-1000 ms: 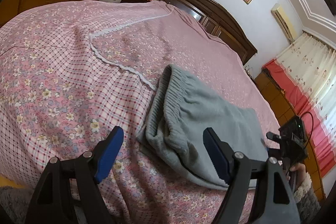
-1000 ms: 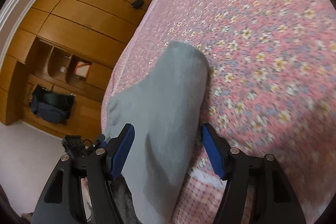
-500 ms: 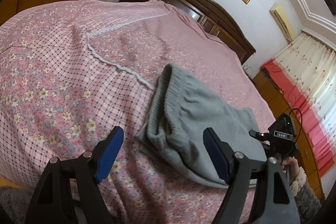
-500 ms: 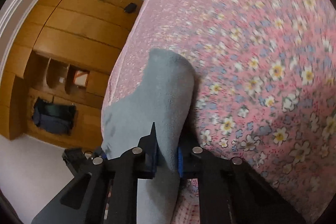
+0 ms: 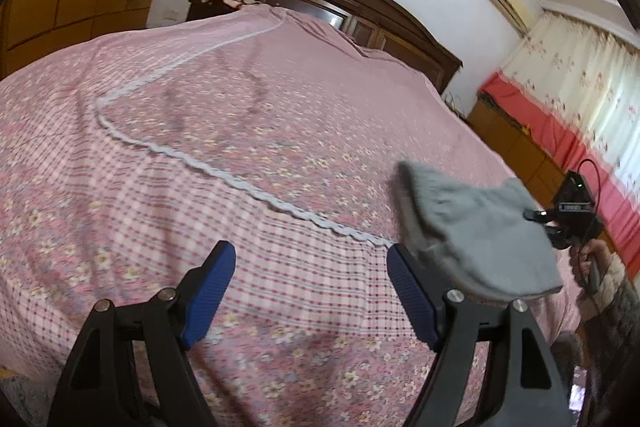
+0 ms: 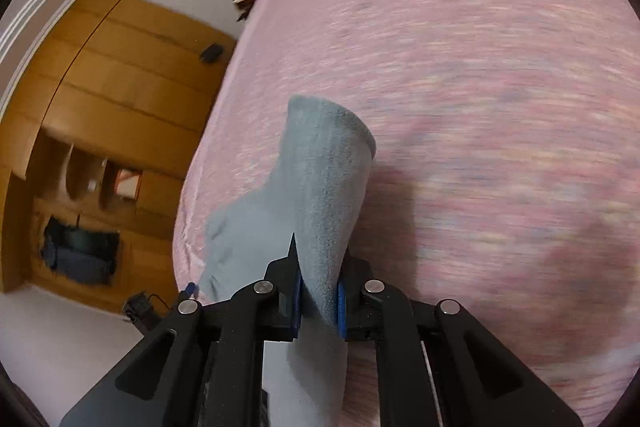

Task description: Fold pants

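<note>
Over the bed's near right edge, at about four o'clock in the left wrist view, the grey pants (image 5: 476, 231) hang bunched and partly lifted off the pink floral bedspread (image 5: 248, 131). The right tongs (image 6: 318, 297) have just been closing and now pinch a thick fold of that fabric between their blue pads, so the bundle rides with them. The left tongs (image 5: 308, 291) stand wide with nothing between them, over the checked border at six o'clock. I judge the main risk to be the single pinch point: one grip on several stacked layers may let the inner layers slide, so the fold opens or skews. The loose waistband end could also drag across the bedspread and catch. The right wrist view is blurred.
</note>
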`<action>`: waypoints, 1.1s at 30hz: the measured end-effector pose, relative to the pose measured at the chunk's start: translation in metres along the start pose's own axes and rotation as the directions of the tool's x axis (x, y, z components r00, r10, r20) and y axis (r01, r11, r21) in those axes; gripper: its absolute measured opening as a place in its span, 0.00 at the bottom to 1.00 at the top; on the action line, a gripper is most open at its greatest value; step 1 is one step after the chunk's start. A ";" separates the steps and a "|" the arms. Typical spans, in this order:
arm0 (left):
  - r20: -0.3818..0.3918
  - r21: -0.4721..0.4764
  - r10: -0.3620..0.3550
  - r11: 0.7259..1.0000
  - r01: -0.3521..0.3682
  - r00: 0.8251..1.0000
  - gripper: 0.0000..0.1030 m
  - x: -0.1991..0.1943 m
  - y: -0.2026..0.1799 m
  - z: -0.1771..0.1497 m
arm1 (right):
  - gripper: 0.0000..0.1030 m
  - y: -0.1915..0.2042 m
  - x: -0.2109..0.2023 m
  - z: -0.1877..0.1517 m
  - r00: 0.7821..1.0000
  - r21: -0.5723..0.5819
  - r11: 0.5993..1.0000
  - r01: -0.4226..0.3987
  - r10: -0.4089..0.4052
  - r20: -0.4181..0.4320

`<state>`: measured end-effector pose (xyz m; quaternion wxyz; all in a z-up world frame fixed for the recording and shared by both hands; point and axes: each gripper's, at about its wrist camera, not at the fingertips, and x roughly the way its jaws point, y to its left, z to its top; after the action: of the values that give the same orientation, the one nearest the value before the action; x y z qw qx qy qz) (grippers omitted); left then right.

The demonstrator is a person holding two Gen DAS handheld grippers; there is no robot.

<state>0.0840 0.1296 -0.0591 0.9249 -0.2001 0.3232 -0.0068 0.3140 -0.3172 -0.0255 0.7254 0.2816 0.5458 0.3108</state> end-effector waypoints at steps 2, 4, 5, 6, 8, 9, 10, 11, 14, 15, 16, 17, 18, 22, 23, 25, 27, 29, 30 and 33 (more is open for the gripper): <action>-0.023 0.044 0.024 0.999 -0.023 0.999 0.79 0.010 -0.013 -0.001 | 0.21 -0.026 -0.002 0.000 0.999 0.026 0.999 0.034 -0.034 -0.017; -0.048 0.063 0.075 0.995 -0.072 0.996 0.79 0.023 -0.028 0.001 | 0.21 -0.048 0.002 0.002 1.000 0.077 0.997 0.023 -0.022 -0.017; -0.054 0.075 0.116 0.991 -0.112 0.992 0.79 0.029 -0.038 0.002 | 0.21 -0.054 0.000 0.003 1.000 0.095 0.995 0.002 -0.001 -0.009; -0.059 0.084 0.149 0.986 -0.144 0.987 0.79 0.031 -0.047 0.002 | 0.22 -0.057 -0.001 0.002 1.000 0.110 0.994 -0.010 0.010 0.006; -0.054 0.104 0.185 0.978 -0.179 0.981 0.79 0.028 -0.064 0.003 | 0.31 -0.055 -0.007 0.000 0.999 0.111 0.994 0.007 -0.012 0.041; -0.053 0.115 0.202 0.974 -0.195 0.978 0.79 0.027 -0.071 0.003 | 0.33 -0.051 -0.012 -0.002 0.997 0.098 0.994 0.042 -0.048 0.059; -0.049 0.134 0.228 0.966 -0.219 0.973 0.79 0.023 -0.080 0.005 | 0.38 -0.050 -0.018 -0.003 0.995 0.083 0.994 0.069 -0.075 0.070; -0.042 0.156 0.239 0.961 -0.230 0.970 0.79 0.018 -0.089 0.007 | 0.44 -0.040 -0.021 -0.005 0.991 0.068 0.992 0.102 -0.108 0.084; -0.004 0.206 0.262 0.945 -0.255 0.965 0.79 0.007 -0.118 0.016 | 0.50 -0.024 -0.043 -0.014 0.972 0.017 0.982 0.186 -0.186 0.147; 0.005 0.222 0.260 0.941 -0.254 0.966 0.79 0.005 -0.126 0.019 | 0.50 -0.019 -0.049 -0.017 0.968 0.005 0.982 0.191 -0.189 0.166; 0.013 0.235 0.258 0.938 -0.254 0.966 0.79 0.004 -0.134 0.020 | 0.50 -0.012 -0.057 -0.023 0.964 -0.003 0.982 0.189 -0.185 0.189; 0.023 0.249 0.255 0.935 -0.252 0.967 0.80 0.002 -0.142 0.022 | 0.50 -0.008 -0.061 -0.026 0.964 -0.010 0.983 0.181 -0.176 0.197; 0.032 0.264 0.248 0.932 -0.248 0.968 0.81 0.001 -0.150 0.023 | 0.50 -0.002 -0.065 -0.032 0.968 -0.025 0.988 0.151 -0.142 0.207; 0.038 0.322 0.216 0.922 -0.217 0.976 0.83 0.008 -0.180 0.024 | 0.48 0.018 -0.062 -0.058 0.981 -0.095 0.995 0.017 0.002 0.195; 0.035 0.332 0.210 0.920 -0.210 0.977 0.83 0.011 -0.185 0.025 | 0.42 0.022 -0.057 -0.064 0.983 -0.120 0.992 -0.027 0.048 0.177; 0.023 0.358 0.182 0.916 -0.178 0.983 0.85 0.021 -0.196 0.022 | 0.36 0.023 -0.045 -0.075 0.987 -0.131 0.988 -0.078 0.095 0.130; -0.017 0.376 0.148 0.917 -0.131 0.989 0.86 0.040 -0.205 0.016 | 0.35 0.014 -0.034 -0.084 0.991 -0.116 0.990 -0.079 0.091 0.101; -0.076 0.363 0.123 0.928 -0.087 0.989 0.86 0.061 -0.203 0.011 | 0.29 -0.006 -0.022 -0.092 0.992 -0.061 0.994 -0.087 0.092 0.085; -0.118 0.350 0.108 0.935 -0.060 0.987 0.86 0.076 -0.199 0.008 | 0.23 -0.021 -0.015 -0.096 0.993 -0.004 0.995 -0.099 0.099 0.066; -0.233 0.339 0.076 0.941 0.007 0.970 0.86 0.114 -0.190 -0.010 | 0.00 -0.051 -0.006 -0.103 0.996 0.081 0.993 -0.082 0.079 0.033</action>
<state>0.1905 -0.0653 -0.0632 0.8990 -0.0308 0.4312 -0.0701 0.2211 -0.3475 -0.0856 0.7082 0.3376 0.5354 0.3128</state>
